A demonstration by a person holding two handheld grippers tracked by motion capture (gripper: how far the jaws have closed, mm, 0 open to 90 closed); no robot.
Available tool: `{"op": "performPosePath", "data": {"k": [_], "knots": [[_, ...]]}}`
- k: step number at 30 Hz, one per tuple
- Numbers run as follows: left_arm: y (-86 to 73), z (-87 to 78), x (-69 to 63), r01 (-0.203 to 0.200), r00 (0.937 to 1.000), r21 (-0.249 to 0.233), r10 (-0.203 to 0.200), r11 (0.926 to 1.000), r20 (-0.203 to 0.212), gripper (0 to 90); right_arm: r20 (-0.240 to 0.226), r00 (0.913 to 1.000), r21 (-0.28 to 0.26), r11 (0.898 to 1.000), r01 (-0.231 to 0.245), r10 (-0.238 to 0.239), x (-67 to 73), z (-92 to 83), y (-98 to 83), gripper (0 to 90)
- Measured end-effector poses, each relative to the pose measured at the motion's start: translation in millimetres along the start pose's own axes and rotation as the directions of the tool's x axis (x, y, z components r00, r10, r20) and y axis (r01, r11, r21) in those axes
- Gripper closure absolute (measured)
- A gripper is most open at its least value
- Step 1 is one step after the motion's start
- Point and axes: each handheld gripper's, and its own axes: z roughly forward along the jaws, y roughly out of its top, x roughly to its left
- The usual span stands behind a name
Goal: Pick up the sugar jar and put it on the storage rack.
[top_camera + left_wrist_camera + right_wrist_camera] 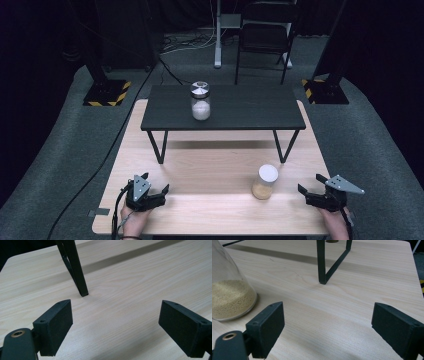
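You are resting both wide-open, empty claws, left gripper and right gripper, along the desk's near edge, the grain jar standing between them nearer the right, the black riser shelf blocking beyond.

Pale matt wood-grain table under me, matt dark shelf on thin black metal legs, clear glossy glass jar of fine tan grains, my pads matt black, finely textured

High view from above the near edge, facing forward and down over the whole wooden table, both gripper views low and close, skimming its boards, sharing the shelf's legs.
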Motion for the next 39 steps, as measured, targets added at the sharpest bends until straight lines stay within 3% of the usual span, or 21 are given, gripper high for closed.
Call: {"op": "performPosePath", "data": {"k": [39], "knots": [[2.3,0.6,-1.4,-0.016,0.9999,0.014,0.016,0.9998,0.000,11.4,-0.001,1.0000,0.003,1.000,0.000,0.000,0.1,0.1,0.5,10.0]]}}
